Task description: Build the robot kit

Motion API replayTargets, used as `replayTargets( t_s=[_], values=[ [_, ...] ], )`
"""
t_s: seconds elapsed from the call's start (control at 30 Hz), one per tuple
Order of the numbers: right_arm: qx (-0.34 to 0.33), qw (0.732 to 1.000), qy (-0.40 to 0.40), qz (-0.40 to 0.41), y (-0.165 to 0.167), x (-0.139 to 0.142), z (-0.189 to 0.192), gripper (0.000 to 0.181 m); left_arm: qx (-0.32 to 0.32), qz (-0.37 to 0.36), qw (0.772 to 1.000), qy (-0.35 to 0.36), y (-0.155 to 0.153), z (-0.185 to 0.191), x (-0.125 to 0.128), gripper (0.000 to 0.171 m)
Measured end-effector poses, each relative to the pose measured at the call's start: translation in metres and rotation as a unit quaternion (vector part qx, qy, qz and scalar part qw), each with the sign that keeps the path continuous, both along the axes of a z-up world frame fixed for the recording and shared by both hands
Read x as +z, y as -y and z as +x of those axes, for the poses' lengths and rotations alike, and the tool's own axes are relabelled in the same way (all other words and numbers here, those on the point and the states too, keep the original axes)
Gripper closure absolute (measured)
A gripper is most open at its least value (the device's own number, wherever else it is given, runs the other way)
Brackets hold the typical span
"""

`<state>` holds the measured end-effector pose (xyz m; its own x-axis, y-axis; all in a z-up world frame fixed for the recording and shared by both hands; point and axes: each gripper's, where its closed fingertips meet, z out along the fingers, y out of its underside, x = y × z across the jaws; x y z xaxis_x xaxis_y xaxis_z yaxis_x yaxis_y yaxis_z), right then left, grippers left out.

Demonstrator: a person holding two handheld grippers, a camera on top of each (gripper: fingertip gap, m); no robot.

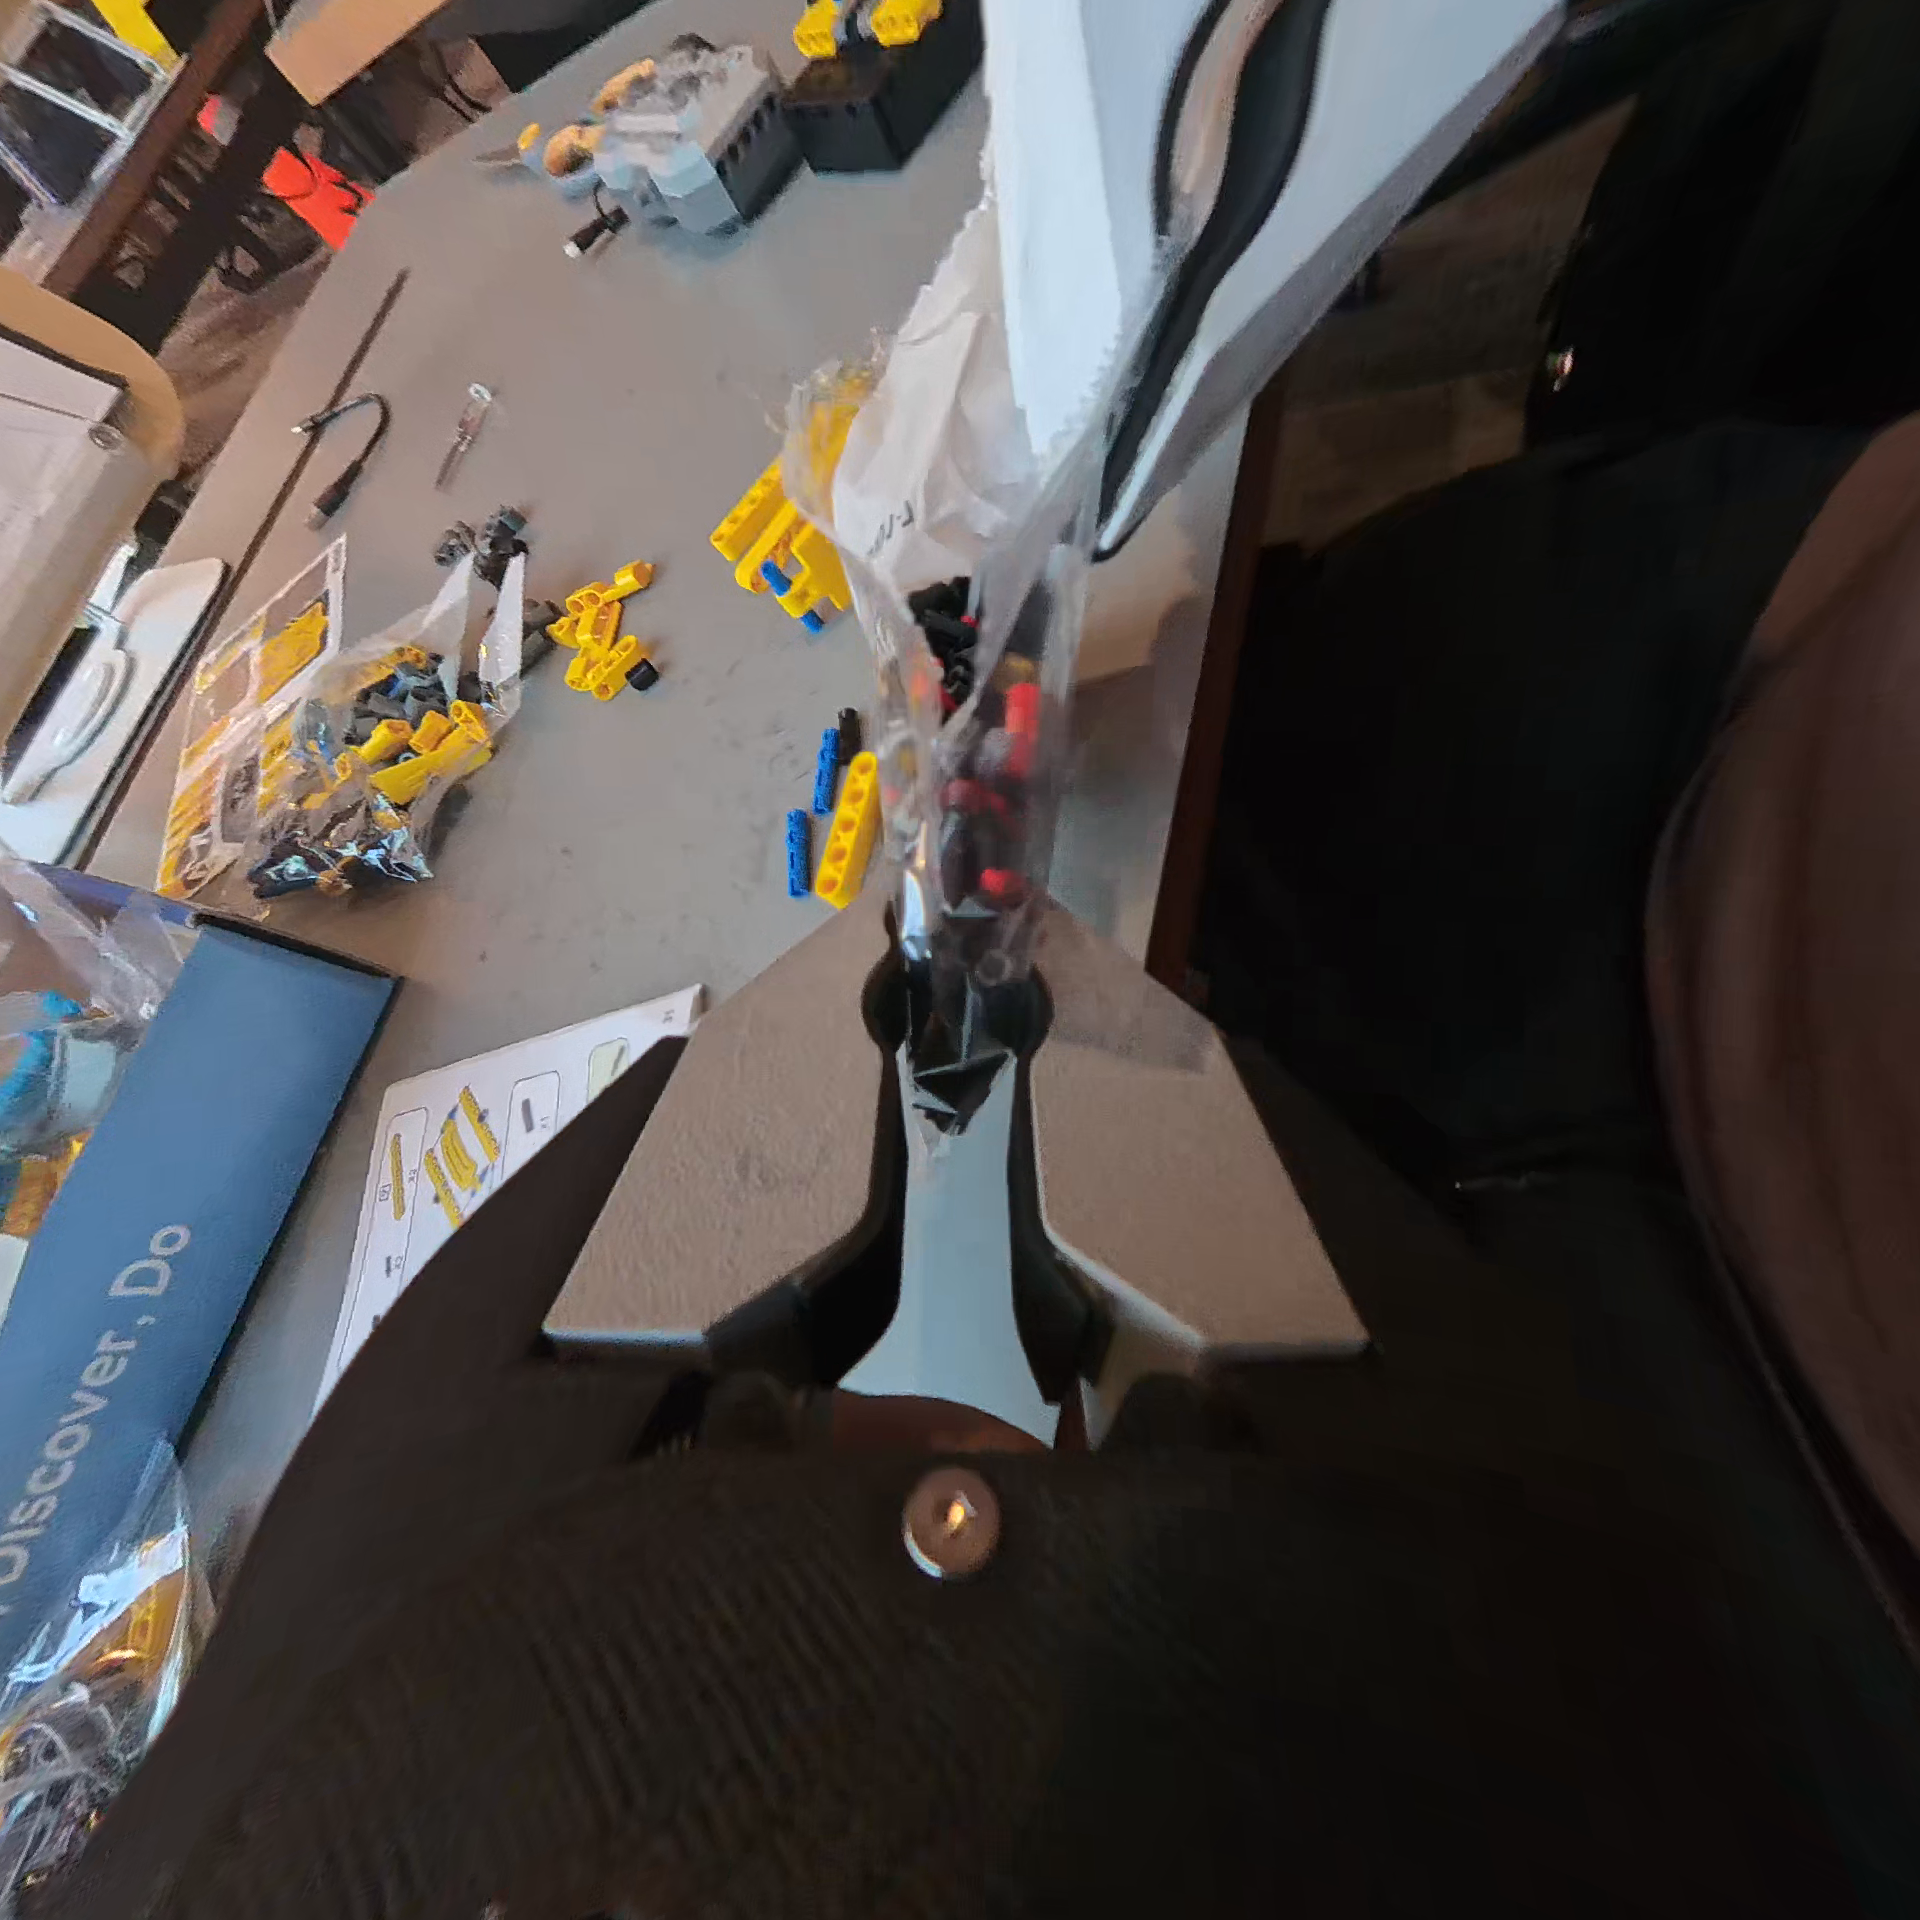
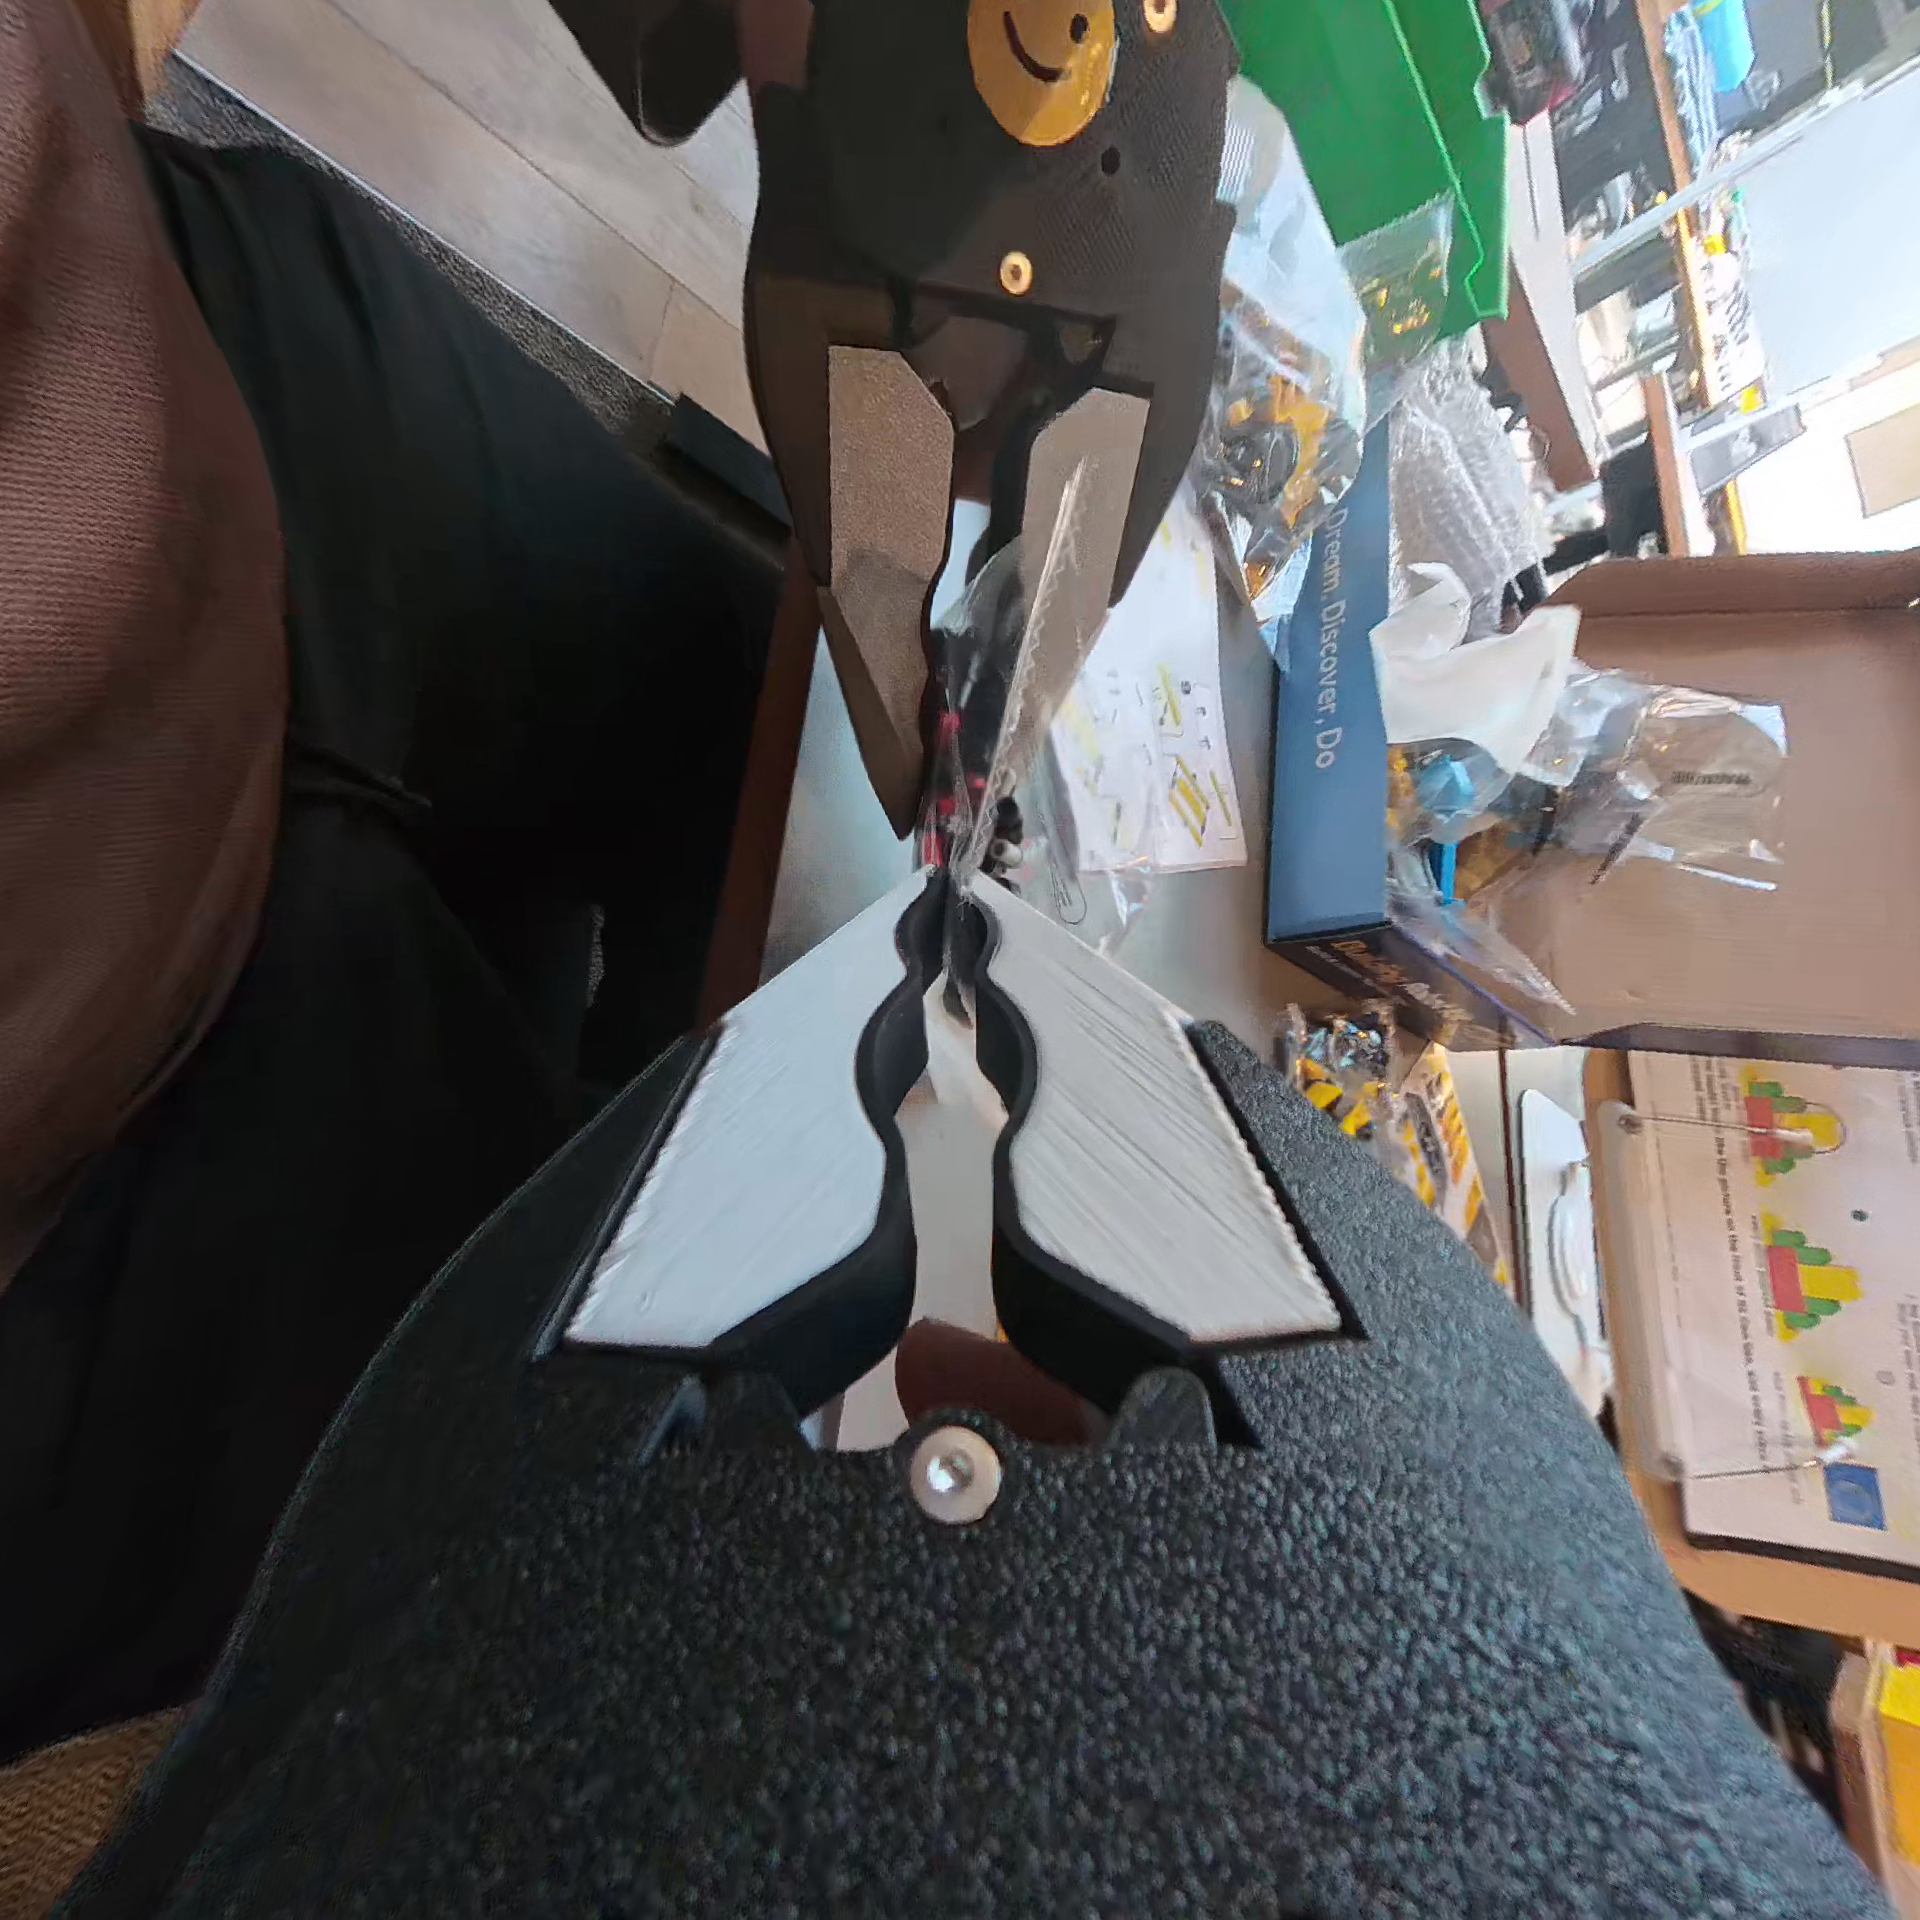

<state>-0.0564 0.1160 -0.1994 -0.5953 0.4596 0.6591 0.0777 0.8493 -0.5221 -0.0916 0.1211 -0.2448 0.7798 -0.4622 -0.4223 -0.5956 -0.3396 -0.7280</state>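
My left gripper [image 1: 966, 925] has grey pads and is shut on the lower end of a clear plastic bag [image 1: 977, 748] that holds small black and red building pieces. The bag stretches up to my right gripper [image 1: 1081, 499], whose white fingers pinch its upper edge. In the right wrist view my right gripper [image 2: 951, 888] is shut on the thin edge of the bag [image 2: 1003, 665], tip to tip with the left gripper [image 2: 997, 717]. The bag hangs between them above the table's near edge.
Loose yellow and blue pieces [image 1: 847, 821] and an opened bag of pieces [image 1: 364, 769] lie on the grey table [image 1: 644, 416]. An instruction sheet [image 1: 488, 1132] and a blue box [image 1: 177, 1174] are at the left. A cardboard box [image 2: 1714, 810] holds more bags. A person's dark clothing is beside the table. Spacing between my two grippers at the tips: around 6 centimetres.
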Motion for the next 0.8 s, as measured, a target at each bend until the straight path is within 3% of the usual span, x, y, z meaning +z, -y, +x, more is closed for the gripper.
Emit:
replayTargets(
  t_s=[0.1, 0.23, 0.8],
  values=[
    [-0.014, 0.999, 0.019, -0.022, -0.003, -0.01, -0.002, 0.181, -0.01, -0.02, 1.0, -0.019, 0.001, 0.001, -0.015, 0.163],
    [-0.025, 0.999, 0.03, -0.034, -0.008, -0.015, -0.002, 0.181, -0.002, -0.02, 1.0, -0.02, -0.002, 0.0, -0.015, 0.151],
    [-0.05, 0.993, 0.066, -0.085, -0.01, -0.017, 0.001, 0.18, -0.018, -0.019, 1.0, -0.016, 0.004, -0.002, -0.013, 0.162]
  ],
)
